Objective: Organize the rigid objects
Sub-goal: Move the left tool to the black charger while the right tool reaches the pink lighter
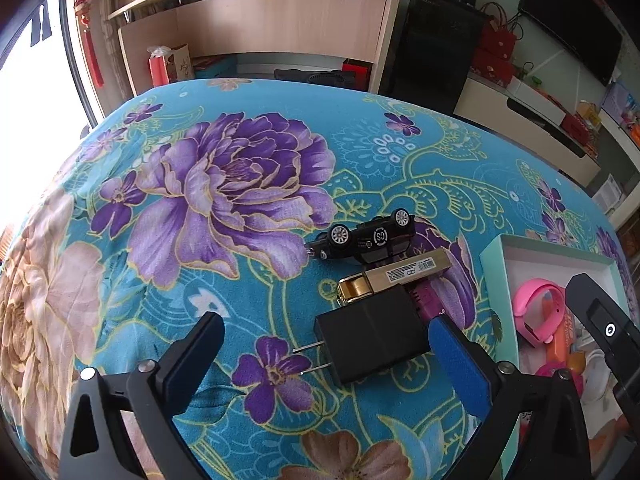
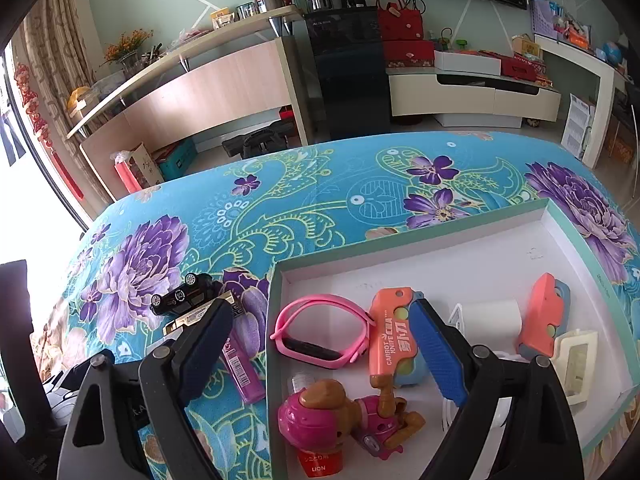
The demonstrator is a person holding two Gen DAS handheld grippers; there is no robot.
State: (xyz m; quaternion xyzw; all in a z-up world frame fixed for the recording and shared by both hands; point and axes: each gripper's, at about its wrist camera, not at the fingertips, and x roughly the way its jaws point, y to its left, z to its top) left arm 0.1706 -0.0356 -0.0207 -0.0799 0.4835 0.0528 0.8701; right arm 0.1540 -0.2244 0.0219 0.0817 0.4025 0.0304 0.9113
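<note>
On the flowered blue cloth lie a black plug charger (image 1: 370, 338), a gold lighter (image 1: 394, 278), an overturned black toy car (image 1: 362, 238) and a purple lighter (image 2: 242, 372). My left gripper (image 1: 326, 330) is open, low over the cloth, with the charger between its fingers near the right pad. My right gripper (image 2: 320, 330) is open and empty over the left end of the white box (image 2: 480, 256). The box holds a pink watch band (image 2: 320, 332), an orange toy knife (image 2: 390, 336), a pink toy dog (image 2: 340, 420), a second orange toy (image 2: 542, 316) and white pieces.
The box's teal rim (image 1: 496, 280) stands just right of the left gripper; the right gripper's black arm (image 1: 600, 320) reaches over it. Shelving, a black cabinet and a TV stand lie beyond the table's far edge. A window is at the left.
</note>
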